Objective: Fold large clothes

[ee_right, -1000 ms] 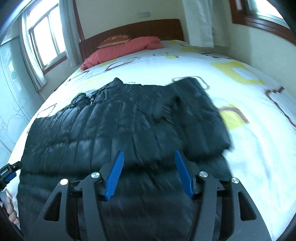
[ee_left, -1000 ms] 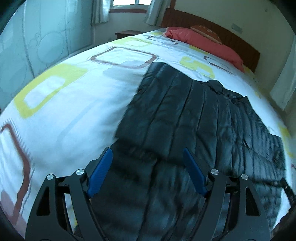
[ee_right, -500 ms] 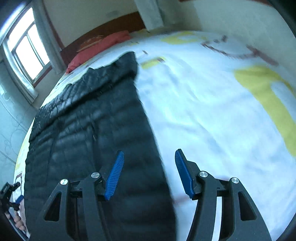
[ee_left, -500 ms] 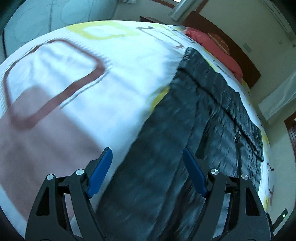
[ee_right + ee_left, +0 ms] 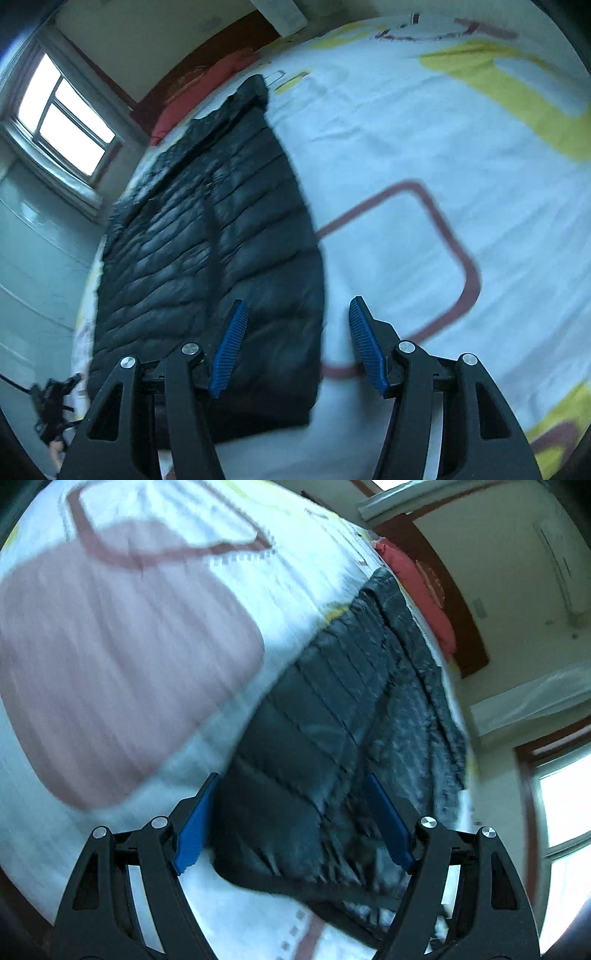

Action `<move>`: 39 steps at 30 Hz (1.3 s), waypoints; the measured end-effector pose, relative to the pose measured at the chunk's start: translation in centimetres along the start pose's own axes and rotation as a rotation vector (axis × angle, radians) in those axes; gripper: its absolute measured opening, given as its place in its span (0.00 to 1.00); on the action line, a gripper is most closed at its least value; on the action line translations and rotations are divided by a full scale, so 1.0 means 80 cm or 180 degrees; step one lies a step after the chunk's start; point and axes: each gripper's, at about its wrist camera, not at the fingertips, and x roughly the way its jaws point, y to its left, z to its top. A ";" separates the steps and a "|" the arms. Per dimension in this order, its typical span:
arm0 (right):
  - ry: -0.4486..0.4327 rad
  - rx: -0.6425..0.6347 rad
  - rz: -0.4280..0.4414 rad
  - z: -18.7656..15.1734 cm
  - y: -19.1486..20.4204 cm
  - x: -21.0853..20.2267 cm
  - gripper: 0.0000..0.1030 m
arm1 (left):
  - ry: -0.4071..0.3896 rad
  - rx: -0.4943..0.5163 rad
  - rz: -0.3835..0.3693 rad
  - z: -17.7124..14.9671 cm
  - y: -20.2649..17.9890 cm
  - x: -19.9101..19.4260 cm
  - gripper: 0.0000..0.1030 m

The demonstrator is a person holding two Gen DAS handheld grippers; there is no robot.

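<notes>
Jacket (image 5: 325, 738), dark and quilted, lies flat on the bed (image 5: 406, 166), sides seemingly folded inward. Left gripper (image 5: 291, 823) and right gripper (image 5: 295, 343) frame its near corners, fingers apart and empty, probably to lift the hem toward the far red pillow (image 5: 413, 579).

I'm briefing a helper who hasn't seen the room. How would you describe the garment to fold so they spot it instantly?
Find the bed with its white sheet printed with yellow and maroon rounded rectangles. Lying flat on it, below the red pillow at the headboard, is the black quilted puffer jacket. It is the only dark, shiny, stitched-ribbed thing on the pale sheet.
</notes>
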 end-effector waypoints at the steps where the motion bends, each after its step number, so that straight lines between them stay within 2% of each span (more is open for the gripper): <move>1: 0.0036 0.0009 0.0109 -0.004 0.004 0.000 0.56 | -0.0006 -0.0015 -0.0027 -0.003 -0.002 0.003 0.76; 8: 0.0052 0.0115 0.0289 -0.013 0.009 0.009 0.57 | -0.0075 -0.0208 -0.0241 -0.005 0.005 0.003 0.76; 14: 0.0037 0.0264 0.0428 -0.002 0.001 0.016 0.57 | -0.0053 -0.0210 -0.0335 0.007 0.010 0.010 0.75; 17: 0.0105 0.0289 0.0519 -0.005 -0.006 0.013 0.57 | -0.0084 -0.0173 -0.0260 0.008 0.020 0.000 0.74; 21: 0.0104 0.0266 0.0537 -0.010 -0.003 0.013 0.57 | -0.0039 -0.0067 -0.0290 0.010 0.020 0.005 0.74; 24: 0.0093 0.0221 0.0521 -0.009 0.003 0.017 0.57 | 0.0075 0.0105 -0.0419 0.011 0.006 0.022 0.74; 25: 0.0086 0.0221 0.0535 -0.008 0.003 0.017 0.57 | 0.0089 0.0139 -0.0435 0.011 0.002 0.026 0.72; 26: 0.0082 0.0206 0.0548 -0.007 0.004 0.018 0.56 | 0.0117 0.0151 -0.0479 0.011 -0.001 0.029 0.62; 27: 0.0089 0.0189 0.0547 -0.007 0.005 0.019 0.55 | 0.0166 0.0115 -0.0523 0.011 -0.002 0.032 0.58; 28: 0.0094 0.0175 0.0535 -0.007 0.006 0.019 0.52 | 0.0184 0.0058 -0.0559 0.011 0.000 0.033 0.51; 29: 0.0113 0.0158 0.0555 -0.007 0.006 0.019 0.45 | 0.0192 0.0012 -0.0590 0.010 0.002 0.033 0.45; 31: 0.0172 0.0192 0.0631 -0.008 0.005 0.022 0.39 | 0.0189 0.0021 -0.0563 0.009 0.003 0.034 0.42; 33: 0.0193 0.0219 0.0655 -0.006 0.005 0.027 0.37 | 0.0167 0.0114 -0.0419 0.007 -0.003 0.039 0.42; 34: 0.0200 0.0228 0.0675 -0.005 0.005 0.028 0.32 | 0.0160 0.0141 -0.0383 0.007 -0.006 0.040 0.43; 36: 0.0197 0.0312 0.0808 -0.004 0.004 0.027 0.27 | 0.0147 0.0138 -0.0471 0.009 -0.008 0.039 0.42; 38: 0.0184 0.0352 0.0907 -0.002 0.004 0.023 0.21 | 0.0129 0.0129 -0.0585 0.012 -0.005 0.032 0.23; 39: 0.0168 0.0373 0.0975 0.000 0.004 0.020 0.20 | 0.0084 0.0147 -0.0658 0.014 -0.007 0.026 0.21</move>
